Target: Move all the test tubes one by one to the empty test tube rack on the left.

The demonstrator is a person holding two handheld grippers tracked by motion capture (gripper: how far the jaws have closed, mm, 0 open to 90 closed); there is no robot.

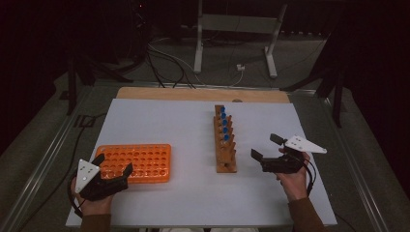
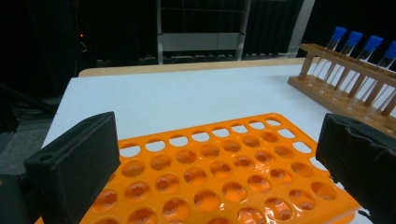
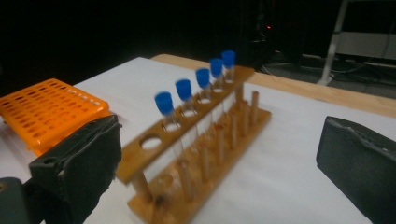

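Both grippers, left (image 1: 116,175) and right (image 1: 267,148), are gaping wide, empty; five tubes (image 1: 224,124) are sitting at twelve o'clock in the wooden rack (image 1: 226,159), orange rack (image 1: 134,163) unfilled.

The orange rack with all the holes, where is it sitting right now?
In the high view the orange tube rack lies on the white table's near left part, just beyond the left claw, with the wooden test-tube rack to its right.

A white table (image 1: 159,121) carries an orange tube tray (image 1: 138,163) at eight o'clock and a wooden rack (image 1: 226,145) just right of centre. Five blue-capped tubes (image 3: 203,77) stand upright in the rack's far holes.
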